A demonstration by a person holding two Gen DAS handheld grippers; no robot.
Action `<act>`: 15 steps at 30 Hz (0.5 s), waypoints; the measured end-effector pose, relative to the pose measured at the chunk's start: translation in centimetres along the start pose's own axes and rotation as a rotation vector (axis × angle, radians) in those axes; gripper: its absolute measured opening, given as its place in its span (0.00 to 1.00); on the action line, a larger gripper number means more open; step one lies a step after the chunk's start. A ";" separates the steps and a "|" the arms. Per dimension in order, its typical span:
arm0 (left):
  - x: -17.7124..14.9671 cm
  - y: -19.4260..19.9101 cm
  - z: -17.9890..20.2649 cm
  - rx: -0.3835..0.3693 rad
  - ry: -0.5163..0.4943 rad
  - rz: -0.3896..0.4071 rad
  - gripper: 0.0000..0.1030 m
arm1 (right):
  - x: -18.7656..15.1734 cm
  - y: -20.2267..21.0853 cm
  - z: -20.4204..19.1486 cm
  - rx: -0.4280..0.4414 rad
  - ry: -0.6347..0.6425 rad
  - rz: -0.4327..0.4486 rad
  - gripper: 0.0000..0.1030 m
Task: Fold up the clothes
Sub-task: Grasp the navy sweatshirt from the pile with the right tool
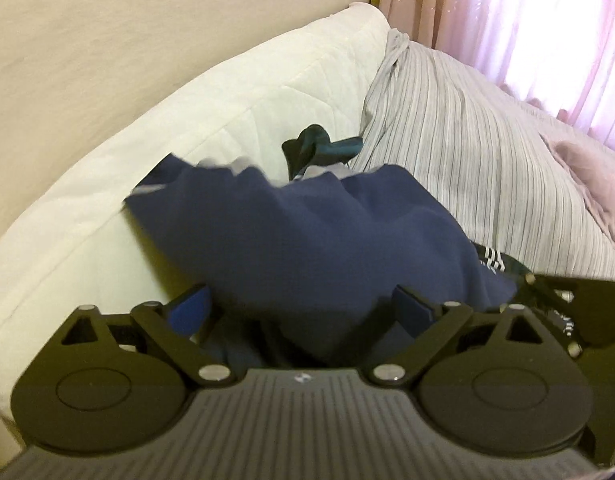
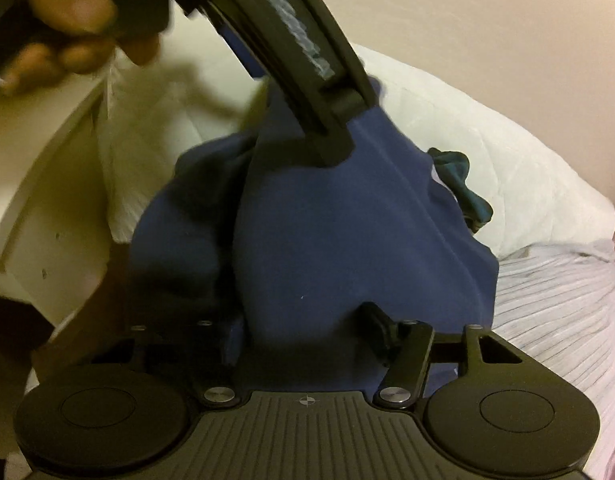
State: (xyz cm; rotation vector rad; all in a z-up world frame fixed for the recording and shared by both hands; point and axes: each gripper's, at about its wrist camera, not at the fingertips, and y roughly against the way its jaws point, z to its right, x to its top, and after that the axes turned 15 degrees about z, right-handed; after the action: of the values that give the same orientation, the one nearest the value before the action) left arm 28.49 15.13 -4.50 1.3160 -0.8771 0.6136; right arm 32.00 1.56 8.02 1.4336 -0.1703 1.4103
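A navy blue garment (image 1: 307, 240) lies bunched on the bed, up against a white quilted cushion (image 1: 167, 128). The fingers of my left gripper (image 1: 303, 280) are spread wide apart. The cloth is heaped over and between them and hides the tips. In the right wrist view the left gripper (image 2: 327, 152) points down into the top of the navy garment (image 2: 327, 240). My right gripper (image 2: 303, 312) has its fingers drawn in on a thick fold at the garment's near edge. A person's hand (image 2: 67, 8) holds the left gripper's handle.
A dark teal garment (image 1: 319, 148) lies behind the navy one. A grey striped pillow (image 1: 467, 160) fills the right side, with a pink blanket (image 1: 587, 184) and pink curtain (image 1: 527, 20) beyond. A white board (image 2: 35, 168) runs along the left. A beige wall stands behind.
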 end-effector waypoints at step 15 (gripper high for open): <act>6.7 5.1 10.4 -0.269 -0.163 0.222 0.12 | -1.0 15.2 7.7 -0.316 -0.286 0.144 0.12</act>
State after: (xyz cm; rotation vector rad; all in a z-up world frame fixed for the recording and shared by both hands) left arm 25.97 5.19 4.16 1.0429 -1.2071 0.5424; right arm 25.71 -11.06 17.73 1.3700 -0.6614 1.2206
